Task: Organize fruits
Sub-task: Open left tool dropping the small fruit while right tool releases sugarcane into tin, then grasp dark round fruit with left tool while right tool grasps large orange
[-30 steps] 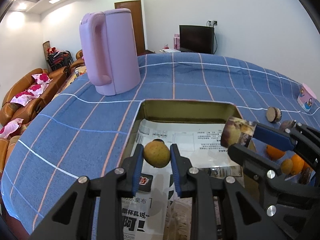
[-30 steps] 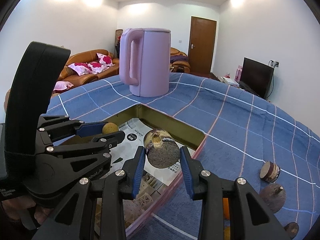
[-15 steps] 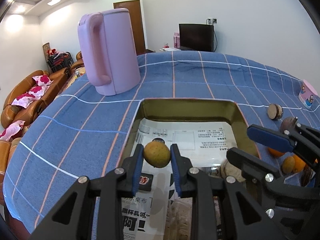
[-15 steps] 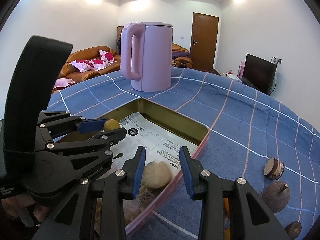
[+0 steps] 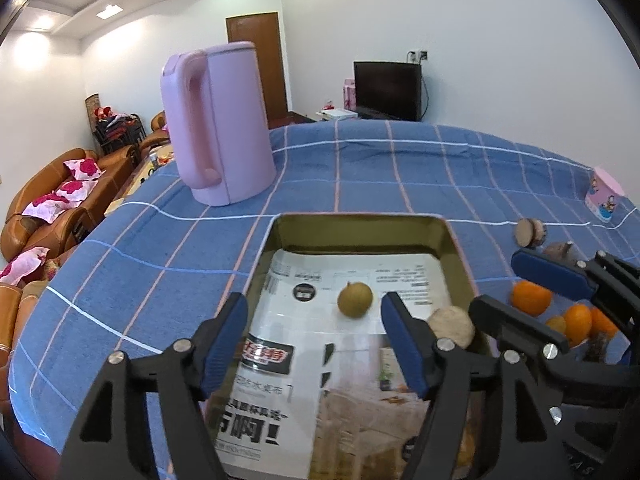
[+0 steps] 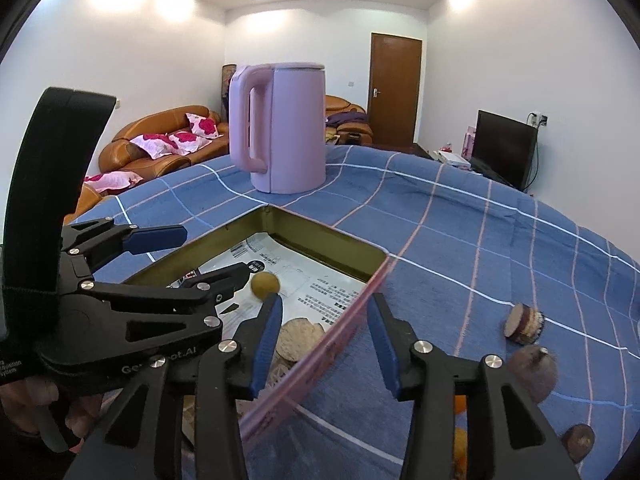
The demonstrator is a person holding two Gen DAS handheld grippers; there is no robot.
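With both fruits lying loose in the tray (image 5: 460, 240), the left gripper (image 5: 312, 344) and right gripper (image 6: 324, 344), fingers open and empty, seem due for the oranges (image 5: 530, 298) beside the tray.

blue checked tablecloth (image 5: 360, 184), lilac kettle (image 5: 224, 128)

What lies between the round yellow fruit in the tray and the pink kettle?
In the left wrist view, only lining paper, the tray's far wall and bare blue cloth lie between the fruit and the kettle; no other fruit.
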